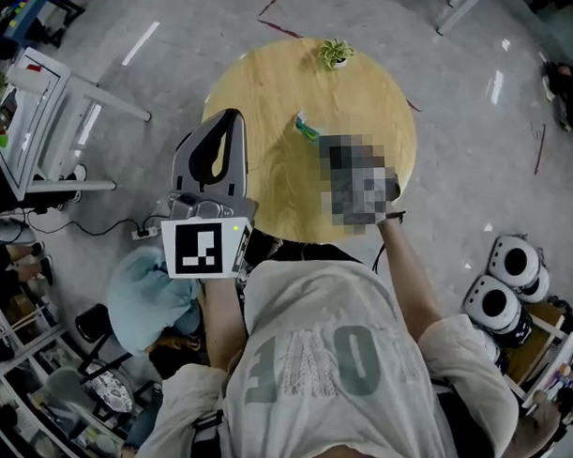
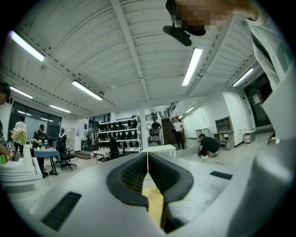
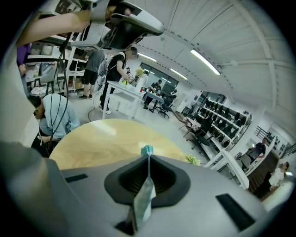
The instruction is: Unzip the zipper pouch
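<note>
Above the round wooden table (image 1: 263,93), the zipper pouch (image 1: 306,129) shows as a thin teal strip. My right gripper (image 3: 147,156) is shut on it: the teal tip (image 3: 147,149) sticks out past the fingertips and the fabric runs back between the jaws. In the head view a mosaic patch covers most of that gripper. My left gripper (image 1: 225,122) is held off the table's left edge, pointing level, with its jaws shut (image 2: 148,155) and nothing past the tips. A yellowish patch shows in the gap behind them. The right gripper view has the left gripper (image 3: 125,23) overhead.
A small potted plant (image 1: 336,53) stands at the table's far edge. A person in a light blue hood (image 1: 153,298) sits at the left near cables. A white desk (image 1: 39,119) stands at far left, and round white devices (image 1: 504,281) lie at the right.
</note>
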Motion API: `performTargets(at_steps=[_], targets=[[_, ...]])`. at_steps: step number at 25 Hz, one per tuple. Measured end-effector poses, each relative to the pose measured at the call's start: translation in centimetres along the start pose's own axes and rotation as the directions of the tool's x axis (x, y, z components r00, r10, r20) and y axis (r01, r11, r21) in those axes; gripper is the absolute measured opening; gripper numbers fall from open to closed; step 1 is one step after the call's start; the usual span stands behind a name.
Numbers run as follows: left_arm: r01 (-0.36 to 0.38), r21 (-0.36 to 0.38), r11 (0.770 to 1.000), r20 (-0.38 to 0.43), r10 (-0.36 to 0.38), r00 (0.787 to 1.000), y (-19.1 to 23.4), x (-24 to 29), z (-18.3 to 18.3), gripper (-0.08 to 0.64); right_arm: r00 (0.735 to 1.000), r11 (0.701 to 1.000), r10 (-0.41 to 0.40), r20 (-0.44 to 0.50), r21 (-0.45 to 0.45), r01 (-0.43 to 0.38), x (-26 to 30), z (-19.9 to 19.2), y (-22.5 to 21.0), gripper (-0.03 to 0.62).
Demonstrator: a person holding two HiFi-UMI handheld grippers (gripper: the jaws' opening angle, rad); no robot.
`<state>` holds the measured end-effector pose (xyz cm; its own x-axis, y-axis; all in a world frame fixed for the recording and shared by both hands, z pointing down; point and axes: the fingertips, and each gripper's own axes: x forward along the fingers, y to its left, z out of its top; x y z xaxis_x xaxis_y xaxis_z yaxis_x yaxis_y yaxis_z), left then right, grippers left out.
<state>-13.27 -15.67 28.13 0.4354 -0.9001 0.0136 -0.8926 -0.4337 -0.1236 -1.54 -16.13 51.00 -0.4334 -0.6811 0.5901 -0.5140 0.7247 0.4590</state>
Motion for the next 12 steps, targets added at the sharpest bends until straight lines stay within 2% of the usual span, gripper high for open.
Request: performTargets(at_steps=[12], targets=[[-0.017,-0.003,1.0,-0.022,0.017,1.0,0.9,-1.2,-1.3,0.029,0.989,0.989,0.14,-0.052,-0.031,-0.141,1.8,-0.5,8.2,0.034]])
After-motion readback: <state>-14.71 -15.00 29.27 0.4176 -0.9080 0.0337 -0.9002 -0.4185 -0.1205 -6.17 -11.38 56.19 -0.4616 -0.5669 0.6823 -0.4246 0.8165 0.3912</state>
